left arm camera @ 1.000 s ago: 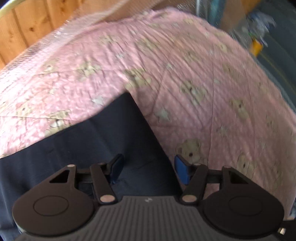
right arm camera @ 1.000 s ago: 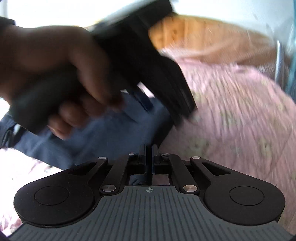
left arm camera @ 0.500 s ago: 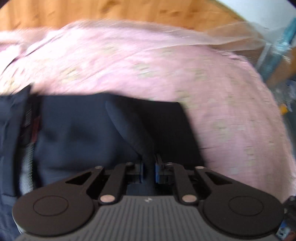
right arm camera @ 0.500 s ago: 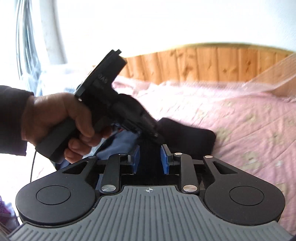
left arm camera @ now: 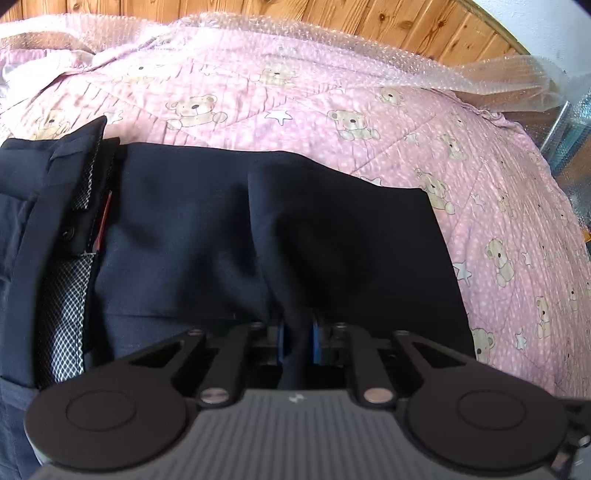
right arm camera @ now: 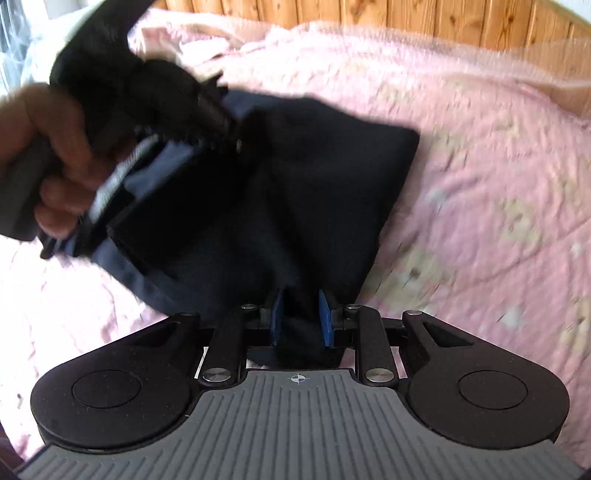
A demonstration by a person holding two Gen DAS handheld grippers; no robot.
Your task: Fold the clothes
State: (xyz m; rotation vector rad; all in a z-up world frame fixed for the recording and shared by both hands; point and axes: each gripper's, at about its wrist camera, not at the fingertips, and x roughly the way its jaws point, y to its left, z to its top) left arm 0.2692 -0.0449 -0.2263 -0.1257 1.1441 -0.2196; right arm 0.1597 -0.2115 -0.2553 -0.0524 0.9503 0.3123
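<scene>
On the bed, over a pink teddy-bear quilt (left arm camera: 388, 122), lie dark navy trousers (left arm camera: 192, 236), their long axis running left to right across the left wrist view. The waistband end, with its checked lining and a button, points left; the folded edge lies to the right, square against the quilt. The left gripper (left arm camera: 296, 341) has its blue-padded fingers (left arm camera: 280, 341) drawn close, pinching a raised ridge of the navy cloth. In the right wrist view, the right gripper (right arm camera: 300, 323) holds a bunch of the same cloth between narrowly parted fingers (right arm camera: 325, 325); the picture is blurred. A hand (right arm camera: 55, 155) gripping the other gripper's handle crosses above the trousers' left part there. Bubble wrap (left arm camera: 424, 66) drapes along the quilt's far edge, before a wooden headboard (left arm camera: 295, 11).
</scene>
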